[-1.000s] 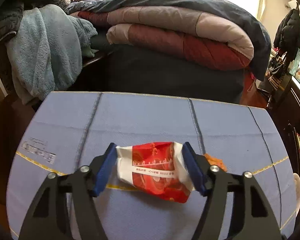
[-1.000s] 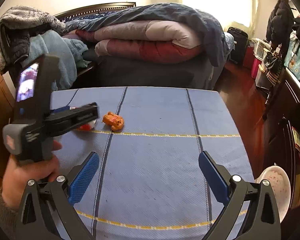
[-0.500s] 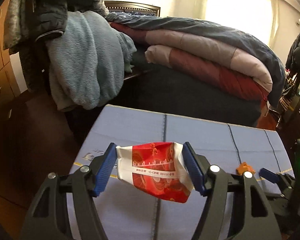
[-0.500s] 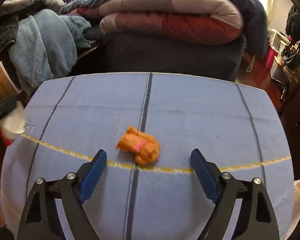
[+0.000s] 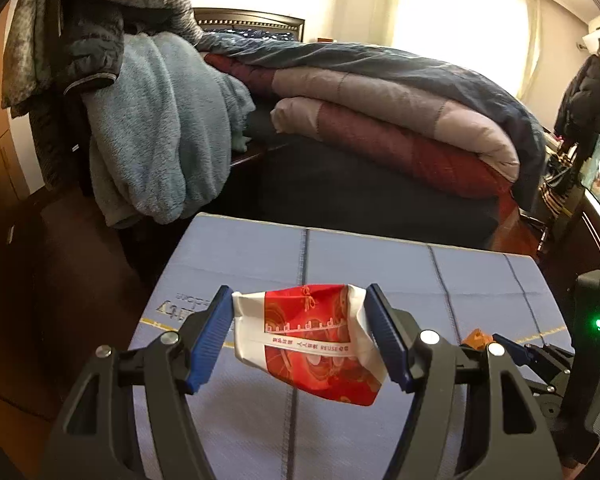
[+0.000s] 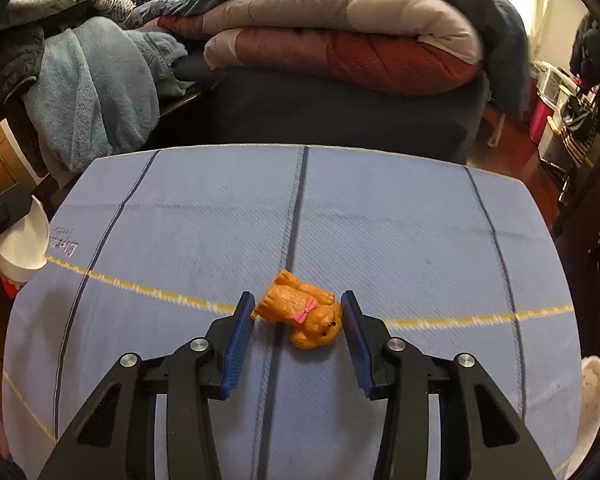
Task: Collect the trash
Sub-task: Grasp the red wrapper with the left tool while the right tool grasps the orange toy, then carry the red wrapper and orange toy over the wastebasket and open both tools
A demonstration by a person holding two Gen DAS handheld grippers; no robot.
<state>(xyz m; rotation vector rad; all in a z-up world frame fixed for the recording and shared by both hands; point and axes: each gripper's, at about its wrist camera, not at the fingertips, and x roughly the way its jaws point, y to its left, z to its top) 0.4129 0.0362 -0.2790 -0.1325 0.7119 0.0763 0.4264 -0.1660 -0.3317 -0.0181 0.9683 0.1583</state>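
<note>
Left gripper (image 5: 300,340) clamped on crushed red cup (image 5: 308,344).
Right gripper (image 6: 298,330) jaws flank orange toy dog (image 6: 304,314), contact unclear.

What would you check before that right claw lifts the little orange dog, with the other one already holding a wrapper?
1. Left gripper grips the red and white wrapper between both fingers: ok.
2. Orange toy dog sits between the right gripper fingers: ok.
3. Both fingers pressing on the dog: cannot tell; they sit very close, perhaps touching.
4. Dog lies flat on the blue mat, nothing stacked on it: ok.
5. Space around the dog free of other items: ok.
6. A bin to drop things into: cannot tell, none in view.
</note>
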